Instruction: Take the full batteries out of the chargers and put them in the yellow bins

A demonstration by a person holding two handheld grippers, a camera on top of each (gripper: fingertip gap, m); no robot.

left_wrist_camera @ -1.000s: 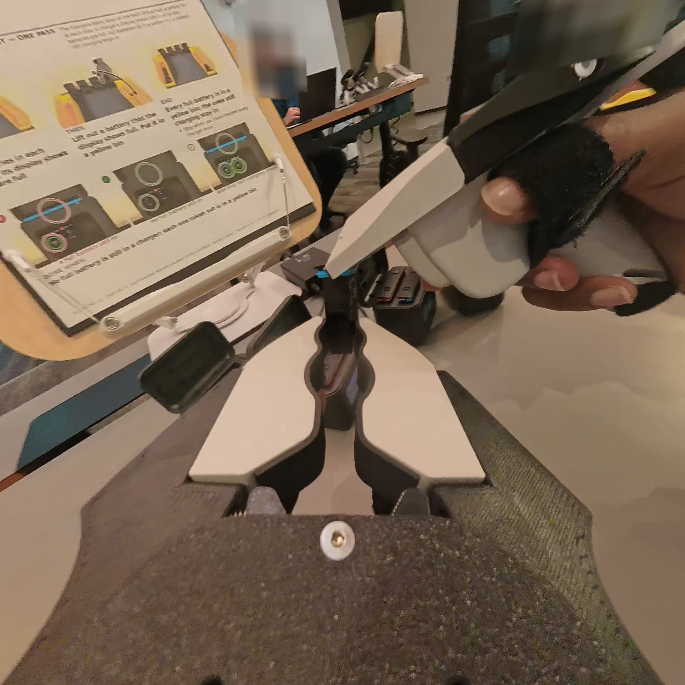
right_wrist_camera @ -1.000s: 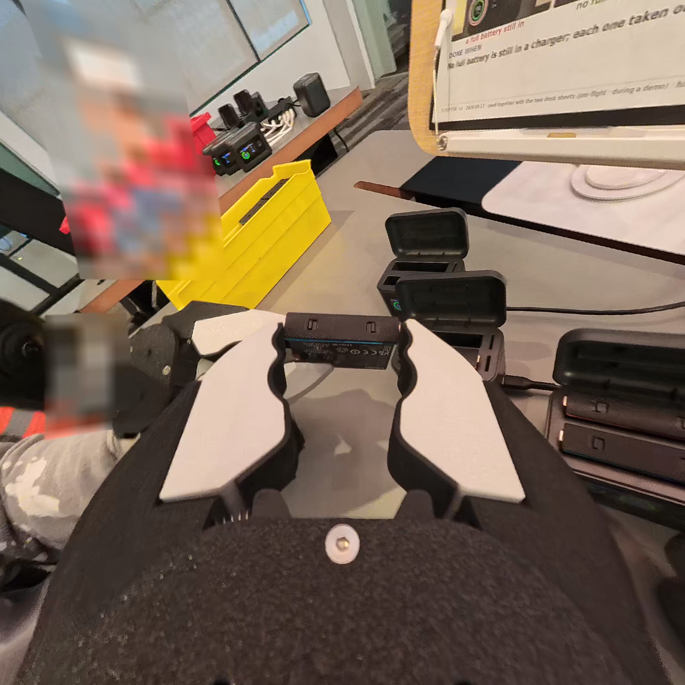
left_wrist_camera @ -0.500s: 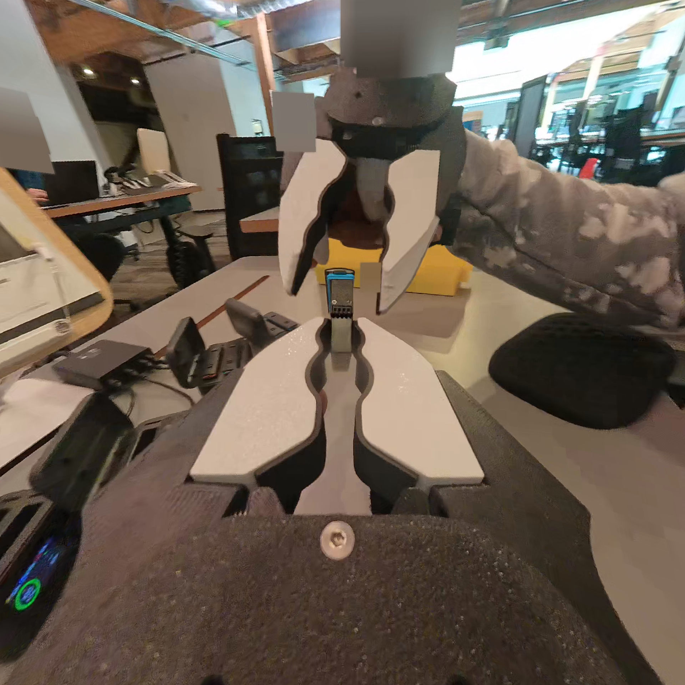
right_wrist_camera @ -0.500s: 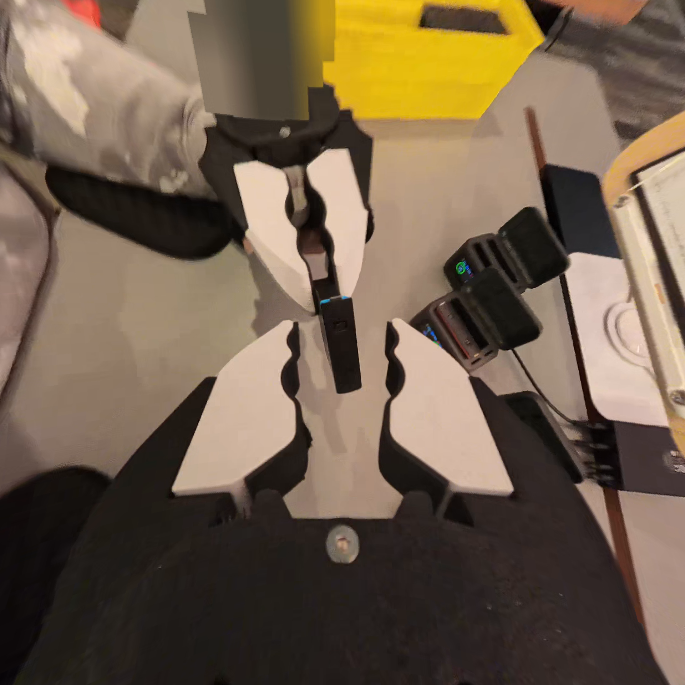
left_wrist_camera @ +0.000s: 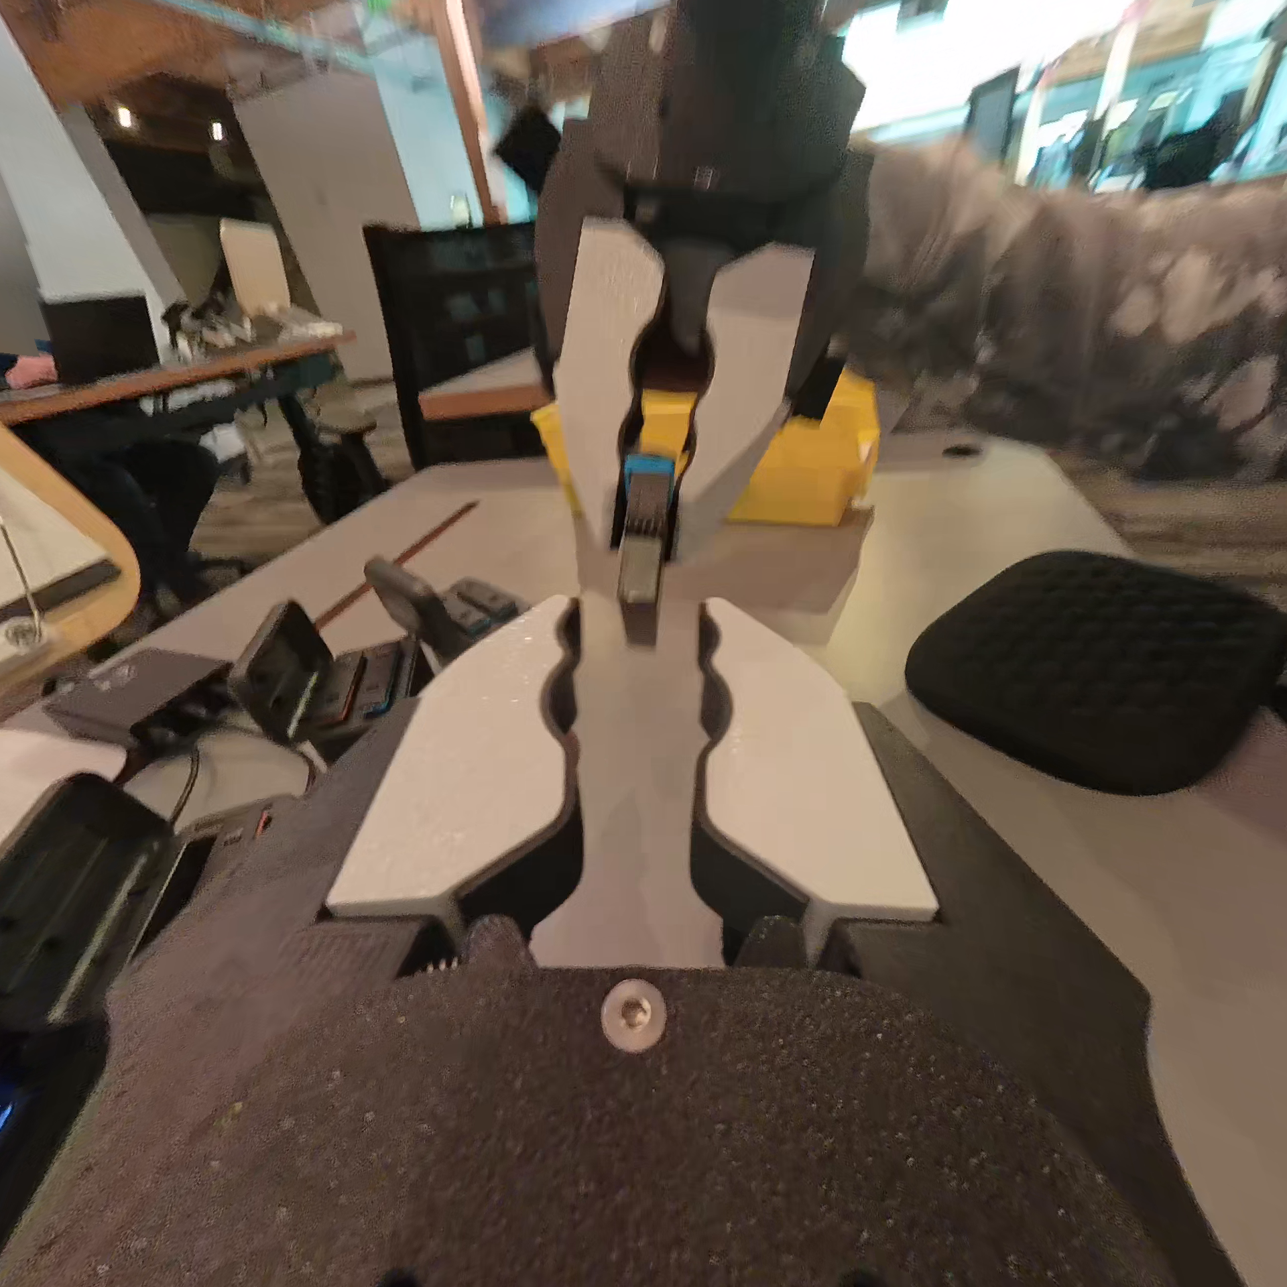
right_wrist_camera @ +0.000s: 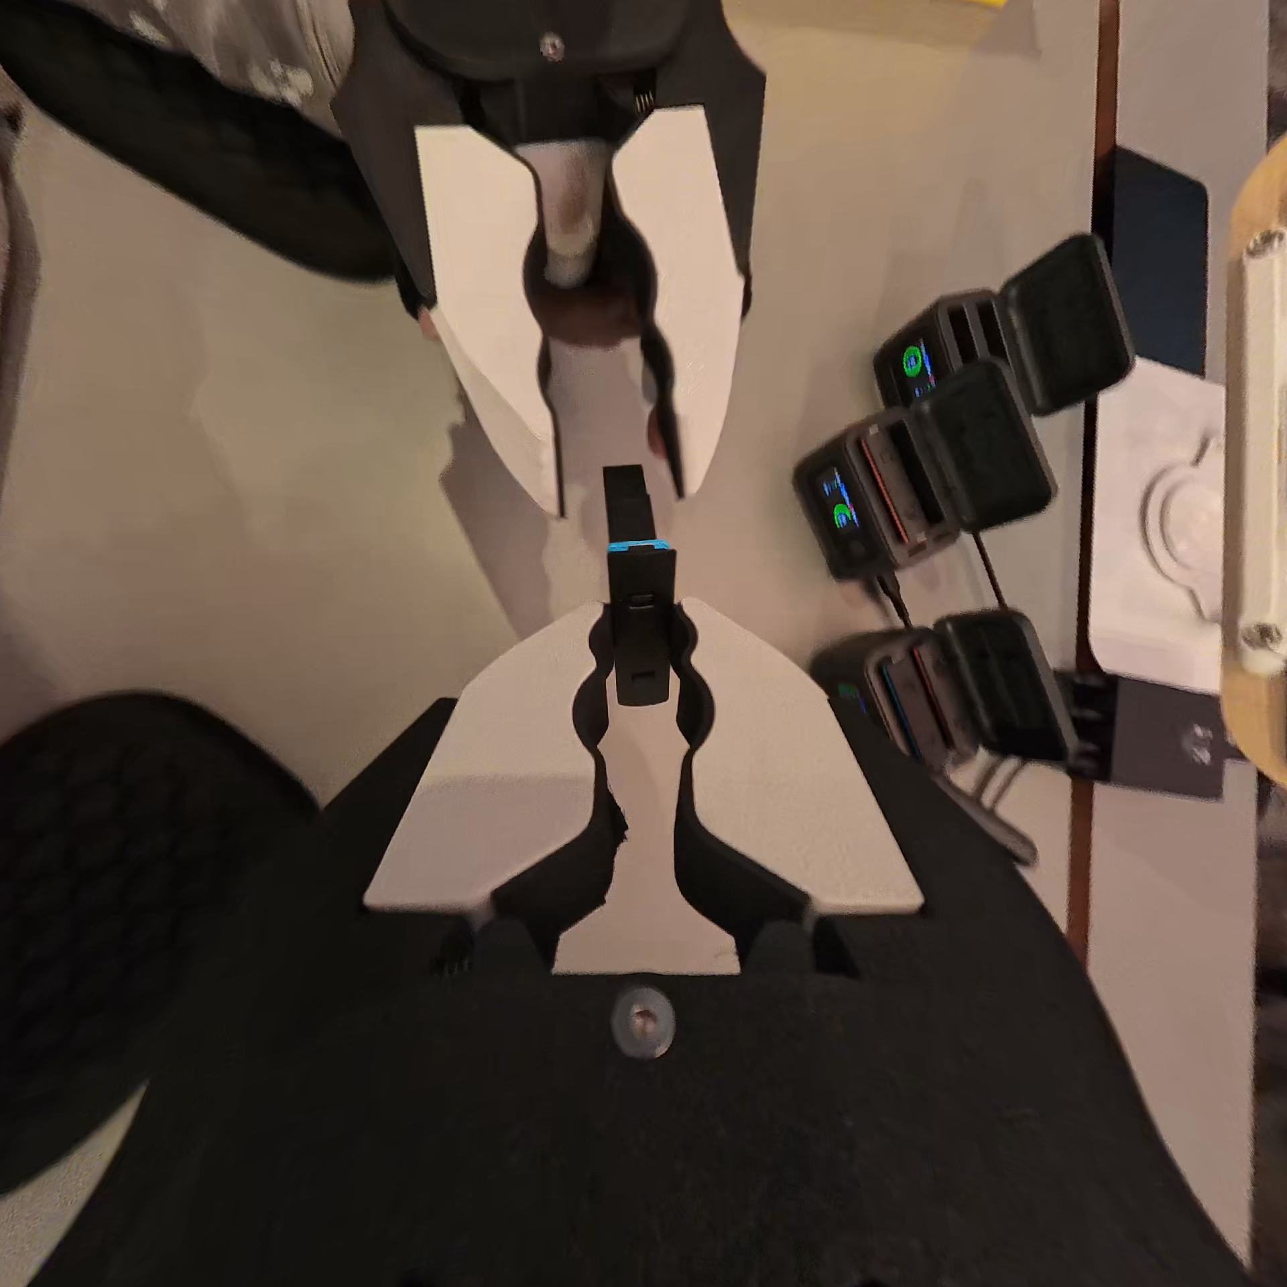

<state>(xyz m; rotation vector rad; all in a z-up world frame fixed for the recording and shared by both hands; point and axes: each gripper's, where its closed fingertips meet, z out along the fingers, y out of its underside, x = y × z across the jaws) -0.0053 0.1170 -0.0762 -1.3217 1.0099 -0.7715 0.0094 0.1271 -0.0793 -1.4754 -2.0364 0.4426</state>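
Black with a blue band, the battery [right_wrist_camera: 637, 627] sits clamped in my right gripper [right_wrist_camera: 639, 607], my left gripper [left_wrist_camera: 635, 613] spread empty, freeing it for the yellow bin [left_wrist_camera: 808, 466].

Battery [right_wrist_camera: 639, 627] betw. fingers of right gripper [right_wrist_camera: 641, 613], directly facing left gripper [right_wrist_camera: 616, 487] tip to tip, above table [right_wrist_camera: 244, 487]. Three chargers [right_wrist_camera: 926, 501] in row to right, lids up. Bin [left_wrist_camera: 808, 466] behind right gripper in left wrist view; pad [left_wrist_camera: 1093, 668] at right.

Wooden desk [left_wrist_camera: 174, 379], white pillar [left_wrist_camera: 63, 230], bright windows [left_wrist_camera: 1044, 83] behind.
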